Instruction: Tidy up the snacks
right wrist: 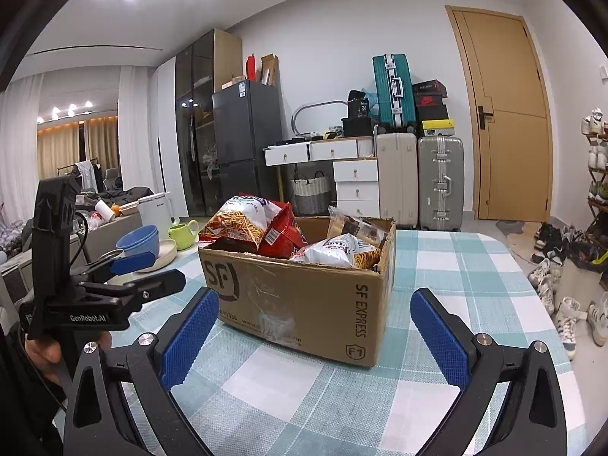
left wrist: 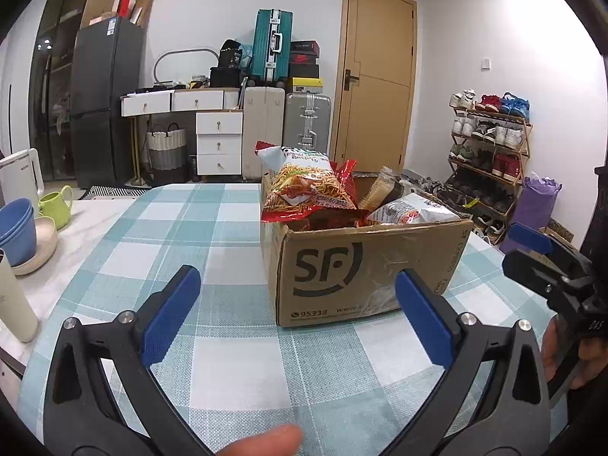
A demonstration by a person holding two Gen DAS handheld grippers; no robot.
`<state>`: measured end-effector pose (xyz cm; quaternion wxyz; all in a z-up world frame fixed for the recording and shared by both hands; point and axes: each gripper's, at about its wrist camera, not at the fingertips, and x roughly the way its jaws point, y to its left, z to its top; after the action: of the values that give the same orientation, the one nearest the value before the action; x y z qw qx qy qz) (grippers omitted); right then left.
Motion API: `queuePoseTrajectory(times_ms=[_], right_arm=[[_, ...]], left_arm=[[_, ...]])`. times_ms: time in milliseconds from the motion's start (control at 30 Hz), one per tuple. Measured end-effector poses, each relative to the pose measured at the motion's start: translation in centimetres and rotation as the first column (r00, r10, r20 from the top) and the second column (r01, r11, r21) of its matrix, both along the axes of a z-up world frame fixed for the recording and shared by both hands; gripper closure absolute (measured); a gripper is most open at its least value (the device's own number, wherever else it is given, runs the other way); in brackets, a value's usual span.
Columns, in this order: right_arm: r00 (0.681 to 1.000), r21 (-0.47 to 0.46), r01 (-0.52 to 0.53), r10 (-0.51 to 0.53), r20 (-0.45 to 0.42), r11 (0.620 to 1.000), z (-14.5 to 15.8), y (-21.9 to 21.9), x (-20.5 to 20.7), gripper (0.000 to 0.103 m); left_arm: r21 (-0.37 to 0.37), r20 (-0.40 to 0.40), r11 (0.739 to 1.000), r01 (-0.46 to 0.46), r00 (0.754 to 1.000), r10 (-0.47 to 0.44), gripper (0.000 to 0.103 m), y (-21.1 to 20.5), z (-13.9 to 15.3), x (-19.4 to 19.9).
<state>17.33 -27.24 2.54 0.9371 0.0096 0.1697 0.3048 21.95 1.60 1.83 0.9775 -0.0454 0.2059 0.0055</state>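
Hovering low over the tablecloth (left wrist: 243, 361), left gripper (left wrist: 298, 296) is level, jaws wide and empty, aimed at the box (left wrist: 364, 269) at frame centre right. Right gripper (right wrist: 313, 323) likewise hovers level, jaws wide, empty, the box centred just beyond its fingertips. Box stands upright on the table, top open, snack bags (right wrist: 243, 228) piled inside and poking above the rim. Bowls (right wrist: 138, 245) sit at the left.
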Motion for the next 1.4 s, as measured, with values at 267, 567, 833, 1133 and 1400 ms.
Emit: queuePoseTrajectory(times_ms=[267, 567, 833, 1133, 1400], right_arm=[[1.0, -0.026, -0.003, 0.003, 0.016, 1.0, -0.08, 0.54, -0.25, 0.001], [1.0, -0.025, 0.0, 0.001, 0.016, 1.0, -0.18, 0.52, -0.29, 0.001], [1.0, -0.025, 0.004, -0.004, 0.018, 1.0, -0.2, 0.5, -0.25, 0.001], [1.0, -0.024, 0.003, -0.003, 0.018, 1.0, -0.19, 0.43, -0.26, 0.001], [1.0, -0.024, 0.003, -0.003, 0.017, 1.0, -0.2, 0.47, -0.26, 0.001]], left_arm=[[0.009, 0.002, 1.0, 0.001, 1.0, -0.001, 0.001, -0.24, -0.5, -0.13], [0.008, 0.0, 1.0, -0.002, 1.0, 0.002, 0.001, -0.18, -0.65, -0.14], [0.009, 0.002, 1.0, -0.002, 1.0, 0.002, 0.001, -0.18, -0.68, -0.13], [0.008, 0.002, 1.0, 0.0, 1.0, 0.0, 0.001, -0.19, -0.71, -0.06], [0.009, 0.003, 1.0, -0.001, 1.0, 0.001, 0.001, -0.17, -0.67, -0.12]])
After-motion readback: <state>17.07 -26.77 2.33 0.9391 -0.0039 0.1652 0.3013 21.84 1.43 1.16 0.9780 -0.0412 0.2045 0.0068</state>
